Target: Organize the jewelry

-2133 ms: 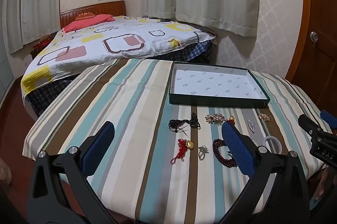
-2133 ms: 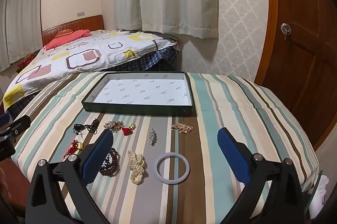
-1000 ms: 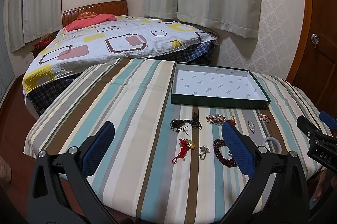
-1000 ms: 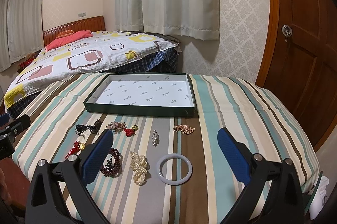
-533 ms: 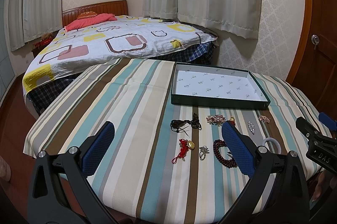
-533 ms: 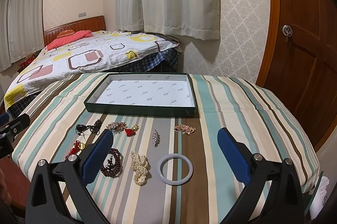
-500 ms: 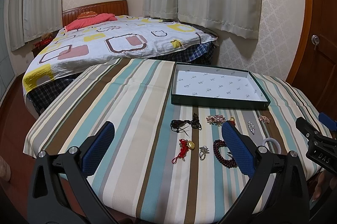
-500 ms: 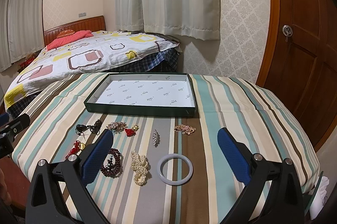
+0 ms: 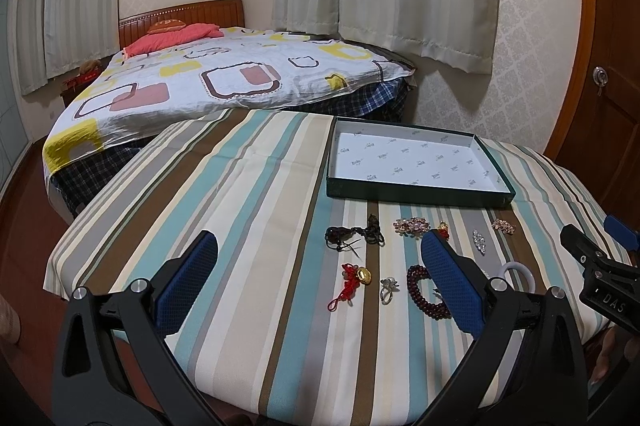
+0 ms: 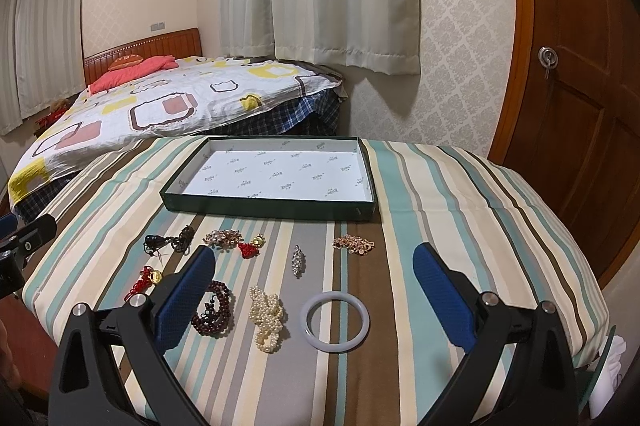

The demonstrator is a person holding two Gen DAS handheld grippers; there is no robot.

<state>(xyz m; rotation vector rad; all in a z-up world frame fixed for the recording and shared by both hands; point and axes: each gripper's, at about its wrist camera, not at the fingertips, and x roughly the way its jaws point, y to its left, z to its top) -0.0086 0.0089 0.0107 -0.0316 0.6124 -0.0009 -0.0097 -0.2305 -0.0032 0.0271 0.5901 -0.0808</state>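
Right wrist view: the right tongs (image 10: pixel 314 280) hang wide open and empty over the table's (image 10: pixel 460 193) near edge, the white bangle (image 10: pixel 335 320) lying flat between their fingers, the box (image 10: pixel 268 207) straight beyond. The left tongs (image 9: pixel 320 274), likewise open and empty, sit farther off. Since the earlier frames, nothing has shifted.

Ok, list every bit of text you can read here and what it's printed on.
"DAS": white letters on the black body of the right gripper, seen from the left wrist.
Repeated small logo print on the white lining of the green tray: too small to read.
Nothing else legible.
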